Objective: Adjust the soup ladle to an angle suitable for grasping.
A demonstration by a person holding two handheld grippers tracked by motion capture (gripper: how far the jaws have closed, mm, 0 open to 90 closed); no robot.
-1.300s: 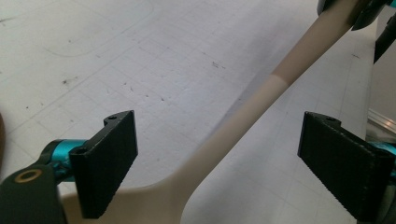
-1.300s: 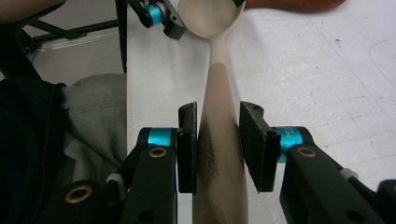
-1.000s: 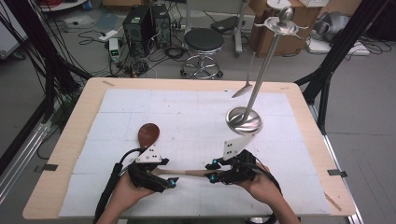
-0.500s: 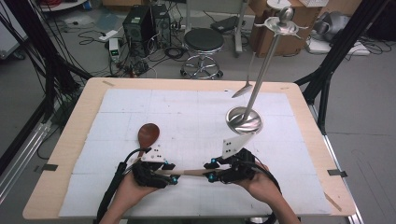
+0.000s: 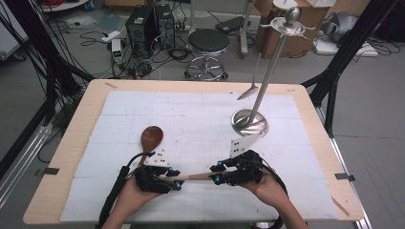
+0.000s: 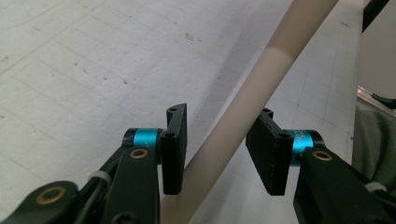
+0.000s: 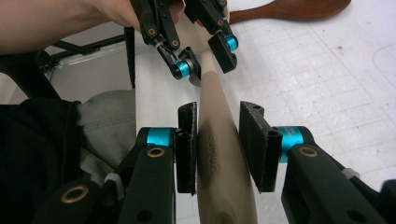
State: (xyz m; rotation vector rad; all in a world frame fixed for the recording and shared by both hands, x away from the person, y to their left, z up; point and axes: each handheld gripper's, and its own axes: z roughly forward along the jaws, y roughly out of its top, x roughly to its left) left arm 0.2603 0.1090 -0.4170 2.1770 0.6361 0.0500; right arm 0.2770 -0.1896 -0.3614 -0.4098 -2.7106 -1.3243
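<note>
While my right tongs grasp the wooden spoon's handle, my left tongs, just closing, remain released around it; misalignment could twist it free.

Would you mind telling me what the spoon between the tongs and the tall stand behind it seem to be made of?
Spoon: likely wood, with a glossy reddish-brown bowl and a pale, matte handle showing a faint imprint. Stand: apparently polished metal, given its mirror-like silver base and rod.
</note>
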